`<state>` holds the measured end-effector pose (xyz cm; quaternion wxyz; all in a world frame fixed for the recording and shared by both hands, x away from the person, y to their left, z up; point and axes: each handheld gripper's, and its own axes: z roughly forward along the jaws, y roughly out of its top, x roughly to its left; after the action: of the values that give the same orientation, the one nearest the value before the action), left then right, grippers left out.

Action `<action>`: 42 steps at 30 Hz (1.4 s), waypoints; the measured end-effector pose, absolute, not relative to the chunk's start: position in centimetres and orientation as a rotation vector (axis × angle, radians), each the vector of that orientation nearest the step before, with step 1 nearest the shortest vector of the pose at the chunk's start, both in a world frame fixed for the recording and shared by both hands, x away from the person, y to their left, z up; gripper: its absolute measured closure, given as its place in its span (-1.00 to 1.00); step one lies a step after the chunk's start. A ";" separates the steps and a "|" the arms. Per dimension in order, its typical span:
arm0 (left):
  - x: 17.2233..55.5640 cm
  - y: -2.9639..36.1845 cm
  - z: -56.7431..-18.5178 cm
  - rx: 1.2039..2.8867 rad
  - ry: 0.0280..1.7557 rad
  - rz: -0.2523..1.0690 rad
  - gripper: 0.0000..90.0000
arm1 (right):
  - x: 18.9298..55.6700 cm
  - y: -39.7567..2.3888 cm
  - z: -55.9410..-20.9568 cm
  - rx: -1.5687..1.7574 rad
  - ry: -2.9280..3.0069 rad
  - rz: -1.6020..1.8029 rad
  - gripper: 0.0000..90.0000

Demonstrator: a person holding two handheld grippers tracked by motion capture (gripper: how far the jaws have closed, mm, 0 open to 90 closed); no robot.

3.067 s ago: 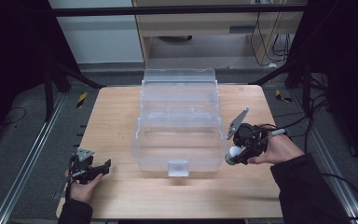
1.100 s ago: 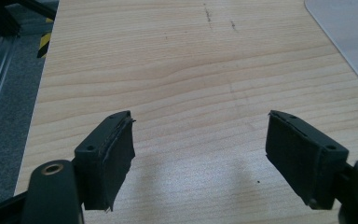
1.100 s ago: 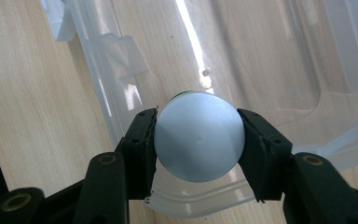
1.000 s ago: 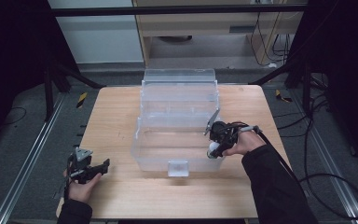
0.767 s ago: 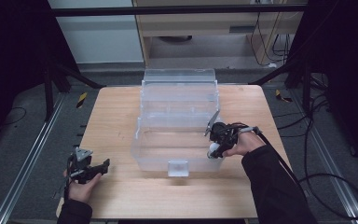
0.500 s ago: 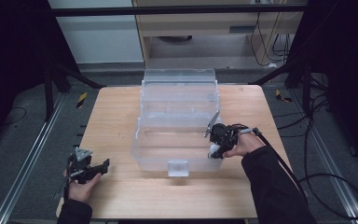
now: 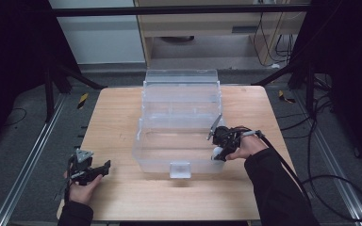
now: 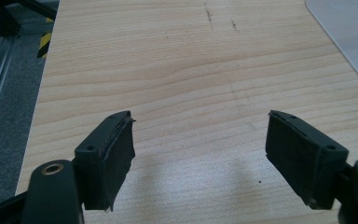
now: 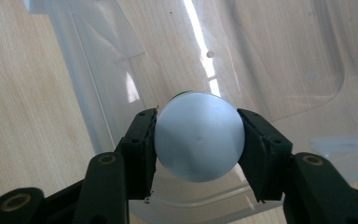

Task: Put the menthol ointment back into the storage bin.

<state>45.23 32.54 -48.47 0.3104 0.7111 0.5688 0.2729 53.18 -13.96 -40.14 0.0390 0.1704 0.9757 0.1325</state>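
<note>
Since the earliest frame the right gripper (image 7: 218, 151) has travelled leftward from the right part of the worktop (image 7: 118, 113) to the right-hand wall of the clear plastic box (image 7: 179, 117), while the left gripper (image 7: 104, 165) has stayed put at the lower left of the high view; over the last second almost nothing has shifted; in the high view the right gripper now sits just right of centre, at the box's right front corner, with a pale round object (image 7: 216, 151) at its tip and a black cable (image 7: 306, 174) trailing off toward the lower right; in the right gripper view its jaws are closed onto a round pale-blue cap (image 9: 199, 136), one pad on each side, with a thin rim of green showing at the cap's top edge, and what lies beneath the cap is hidden; behind it lies the transparent floor and wall of the box, wood grain showing through; the left gripper, held in the person's left hand (image 7: 81, 188), rests near the worktop's lower-left corner, well apart from the box; in the left gripper view (image 8: 200, 163) its jaws stand wide apart with nothing between them, bare wood beneath, and a corner of the box at the upper right of that frame.
</note>
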 end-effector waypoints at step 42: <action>45.2 32.5 -48.4 1.872 1.503 0.715 -0.48 | 52.1 -15.1 -38.1 0.637 2.870 0.630 -0.22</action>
<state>45.17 32.55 -48.41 0.3130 0.7098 0.5699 0.2711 52.13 -15.09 -38.10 0.0674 0.2115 0.9523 0.2092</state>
